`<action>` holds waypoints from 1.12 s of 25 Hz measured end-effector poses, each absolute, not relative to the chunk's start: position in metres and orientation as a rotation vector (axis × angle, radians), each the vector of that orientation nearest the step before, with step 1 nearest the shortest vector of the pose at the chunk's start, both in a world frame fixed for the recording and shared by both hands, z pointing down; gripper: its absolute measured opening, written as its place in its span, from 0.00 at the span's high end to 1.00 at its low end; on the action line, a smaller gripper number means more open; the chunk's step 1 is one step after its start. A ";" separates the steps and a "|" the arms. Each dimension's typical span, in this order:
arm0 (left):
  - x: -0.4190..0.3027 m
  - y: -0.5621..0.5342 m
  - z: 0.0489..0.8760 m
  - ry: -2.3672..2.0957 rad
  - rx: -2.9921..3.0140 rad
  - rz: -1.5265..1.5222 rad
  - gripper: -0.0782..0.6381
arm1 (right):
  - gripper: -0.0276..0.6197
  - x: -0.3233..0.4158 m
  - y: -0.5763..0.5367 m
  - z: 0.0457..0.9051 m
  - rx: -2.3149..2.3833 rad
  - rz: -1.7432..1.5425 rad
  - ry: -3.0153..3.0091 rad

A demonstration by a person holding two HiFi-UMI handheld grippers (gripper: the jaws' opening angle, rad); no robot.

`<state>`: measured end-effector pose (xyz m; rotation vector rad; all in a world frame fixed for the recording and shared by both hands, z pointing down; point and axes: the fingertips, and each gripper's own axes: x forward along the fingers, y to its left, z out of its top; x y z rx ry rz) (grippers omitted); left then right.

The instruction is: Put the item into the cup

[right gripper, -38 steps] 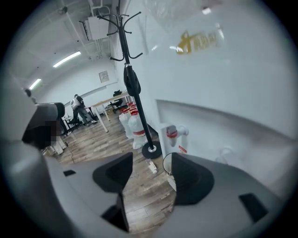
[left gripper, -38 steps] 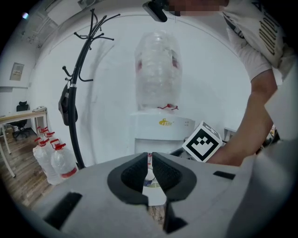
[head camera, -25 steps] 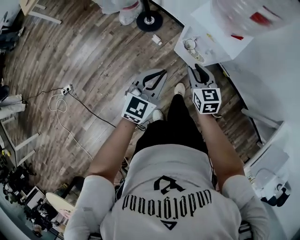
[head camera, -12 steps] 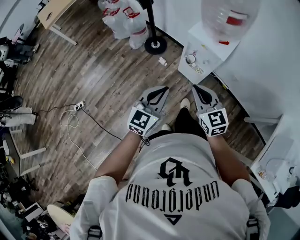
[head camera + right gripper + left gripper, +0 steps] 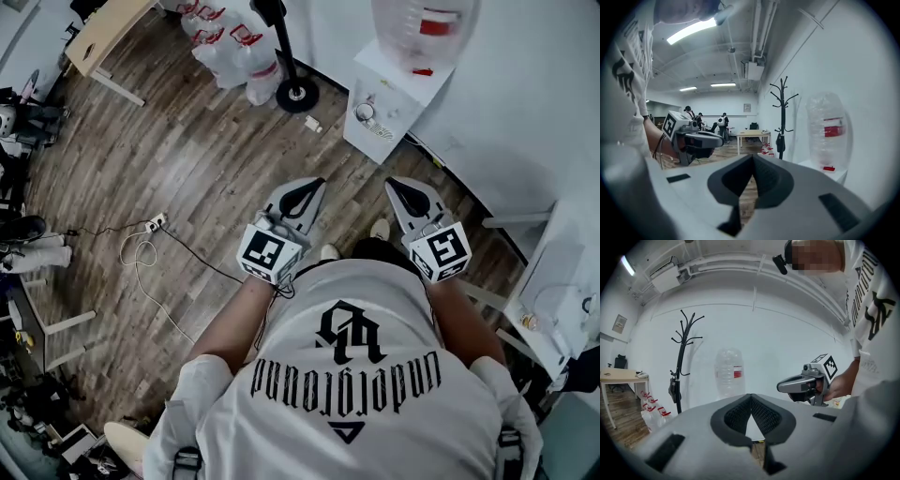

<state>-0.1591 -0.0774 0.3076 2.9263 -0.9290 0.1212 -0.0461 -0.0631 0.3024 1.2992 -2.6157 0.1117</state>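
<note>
I see no loose item and cannot make out a cup for certain. A small round thing (image 5: 364, 112) sits on the front of the white water dispenser (image 5: 398, 80), which carries a big clear bottle (image 5: 424, 23). Both grippers hang in front of the person's chest over the wooden floor, short of the dispenser. My left gripper (image 5: 312, 185) is shut with nothing between its jaws, its tips meeting in the left gripper view (image 5: 751, 398). My right gripper (image 5: 399, 184) is shut and empty too (image 5: 752, 158). Each gripper shows in the other's view, side by side and apart.
A coat stand (image 5: 296, 92) rises left of the dispenser, with packs of water bottles (image 5: 230, 47) beside it. A power strip and white cable (image 5: 150, 228) lie on the floor at the left. A wooden table (image 5: 103, 37) stands far left, white furniture (image 5: 553, 295) at the right.
The person and both grippers have drawn back from the dispenser, which now sits farther up in the head view. The grippers sit lower in that view.
</note>
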 end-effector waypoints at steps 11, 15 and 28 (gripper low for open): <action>-0.126 -0.021 0.269 -1.033 2.924 0.144 0.88 | 0.95 -0.001 -0.016 0.271 1.171 -0.003 -2.682; -0.101 0.004 0.265 -1.084 2.899 0.142 0.88 | 0.95 0.034 0.007 0.270 1.138 -0.004 -2.707; 0.003 0.108 0.259 -1.256 2.875 0.143 0.88 | 0.95 0.155 0.109 0.267 1.054 0.016 -2.794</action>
